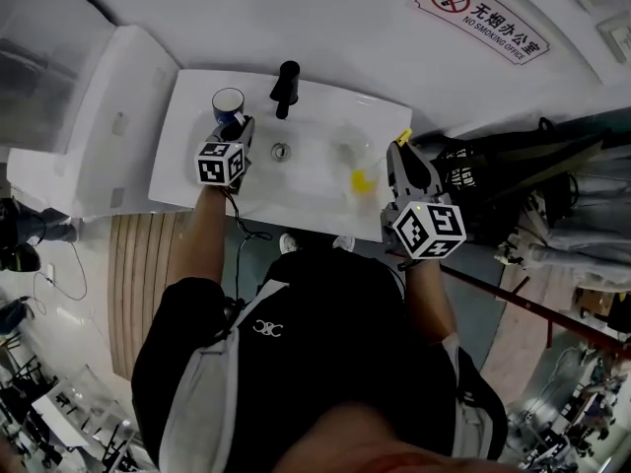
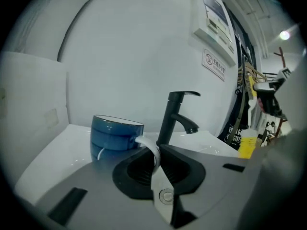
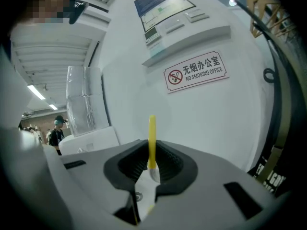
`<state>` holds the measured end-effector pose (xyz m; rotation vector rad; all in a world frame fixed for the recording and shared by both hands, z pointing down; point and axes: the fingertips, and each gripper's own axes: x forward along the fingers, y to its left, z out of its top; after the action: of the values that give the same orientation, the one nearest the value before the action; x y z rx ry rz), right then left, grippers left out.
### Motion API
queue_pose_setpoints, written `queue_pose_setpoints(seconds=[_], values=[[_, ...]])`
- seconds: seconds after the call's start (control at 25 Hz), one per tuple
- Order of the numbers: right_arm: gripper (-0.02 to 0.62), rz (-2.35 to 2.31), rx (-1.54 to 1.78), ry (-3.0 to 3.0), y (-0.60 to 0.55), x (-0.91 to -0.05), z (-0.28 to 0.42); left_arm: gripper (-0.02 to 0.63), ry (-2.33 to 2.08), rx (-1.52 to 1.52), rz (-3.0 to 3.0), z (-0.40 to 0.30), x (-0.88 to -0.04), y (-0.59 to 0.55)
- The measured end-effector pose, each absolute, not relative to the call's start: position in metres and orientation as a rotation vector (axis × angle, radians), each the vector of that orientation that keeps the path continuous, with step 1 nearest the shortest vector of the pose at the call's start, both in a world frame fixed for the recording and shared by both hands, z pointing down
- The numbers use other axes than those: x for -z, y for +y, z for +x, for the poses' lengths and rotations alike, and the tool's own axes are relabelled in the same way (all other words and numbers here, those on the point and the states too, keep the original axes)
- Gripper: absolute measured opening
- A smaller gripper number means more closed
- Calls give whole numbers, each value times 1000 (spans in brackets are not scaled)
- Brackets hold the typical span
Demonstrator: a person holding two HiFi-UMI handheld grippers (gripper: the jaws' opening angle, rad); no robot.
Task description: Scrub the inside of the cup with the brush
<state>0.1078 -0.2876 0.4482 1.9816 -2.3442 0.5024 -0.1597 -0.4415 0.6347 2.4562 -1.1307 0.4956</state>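
Both forearms reach forward over the sink [image 1: 325, 101]. Just left of the faucet [image 1: 286, 85], the left gripper [image 2: 157, 159] is clenched on the white handle of the blue cup [image 2: 115, 133], which stands upright on the rim. Right of the faucet, the right gripper [image 3: 152, 169] grasps the yellow-handled brush [image 3: 152, 138], its handle poking up beyond the jaws.
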Motion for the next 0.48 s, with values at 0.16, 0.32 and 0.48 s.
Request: queue_pose_setpoints(seconds=[0.16, 0.32, 0.48], values=[[49, 1933, -487, -2395, -290, -446, 102, 46, -1082, -526, 2488, -164, -624, -401], [49, 1888, -498, -2458, -291, -444, 98, 46, -1014, -525, 2509, -154, -614, -361], [49, 1864, -540, -2509, -291, -441, 100, 46, -923, -485, 2553, -125, -603, -322]])
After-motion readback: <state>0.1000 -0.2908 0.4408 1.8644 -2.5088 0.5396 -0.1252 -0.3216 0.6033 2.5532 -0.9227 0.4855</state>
